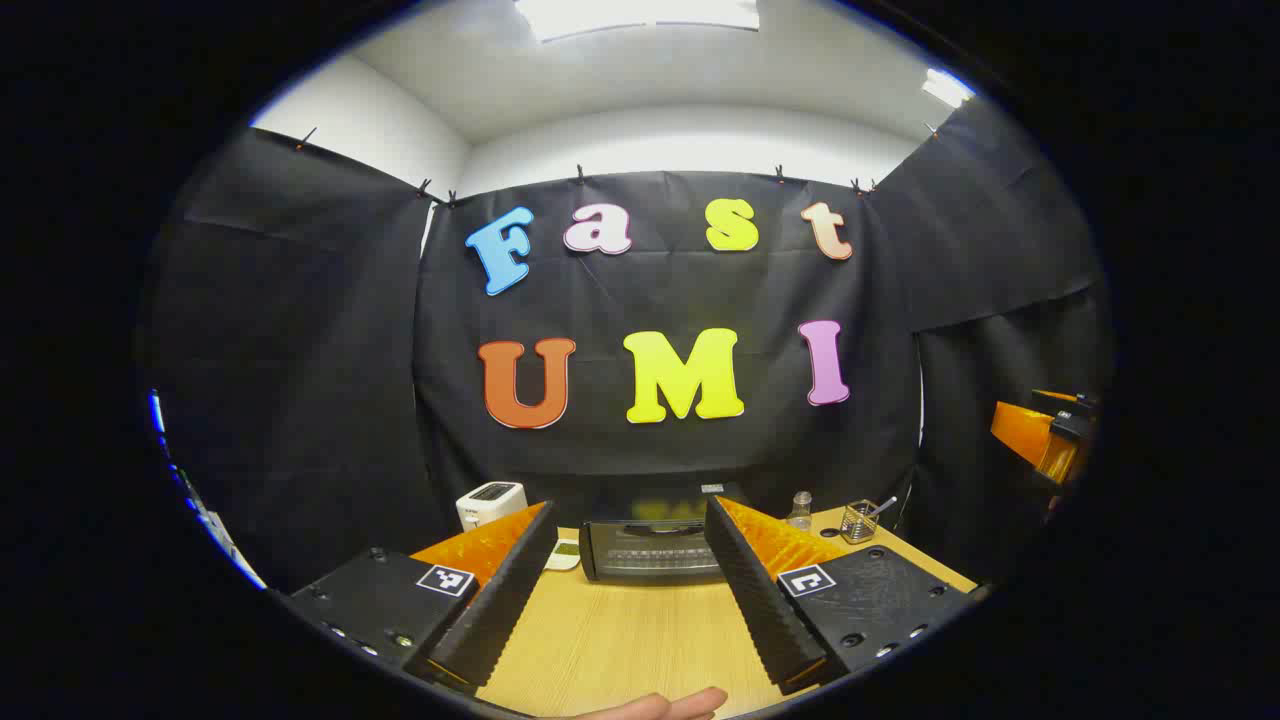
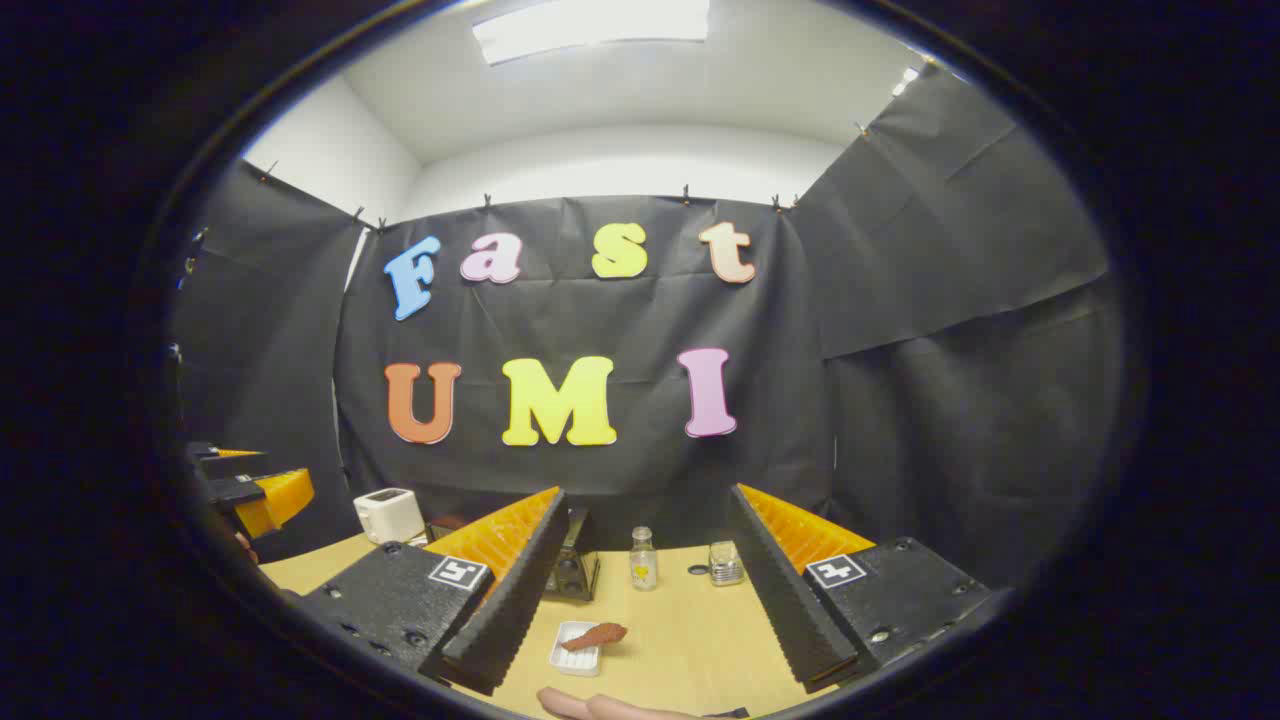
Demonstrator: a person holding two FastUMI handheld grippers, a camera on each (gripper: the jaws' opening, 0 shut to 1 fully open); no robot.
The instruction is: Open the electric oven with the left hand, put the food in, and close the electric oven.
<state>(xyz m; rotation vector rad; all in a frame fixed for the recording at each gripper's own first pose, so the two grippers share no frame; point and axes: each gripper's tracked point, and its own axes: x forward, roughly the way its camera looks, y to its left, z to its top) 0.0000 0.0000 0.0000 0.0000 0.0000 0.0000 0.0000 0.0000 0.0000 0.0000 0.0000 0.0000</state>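
The small black electric oven (image 1: 650,548) stands at the back of the wooden table (image 1: 620,640), its glass door shut. My left gripper (image 1: 632,515) is open, well short of the oven, which sits framed between its fingers. In the right gripper view the oven (image 2: 572,570) peeks out from behind one finger. The food, a reddish-brown piece (image 2: 600,634), lies on a small white tray (image 2: 572,655) on the table. My right gripper (image 2: 648,495) is open above and just behind it, holding nothing.
A white toaster (image 1: 490,503) stands left of the oven. To its right are a glass bottle (image 1: 800,510) and a wire cup (image 1: 860,520). The other gripper shows at the far right (image 1: 1050,440). A hand (image 1: 660,707) rests at the table's near edge.
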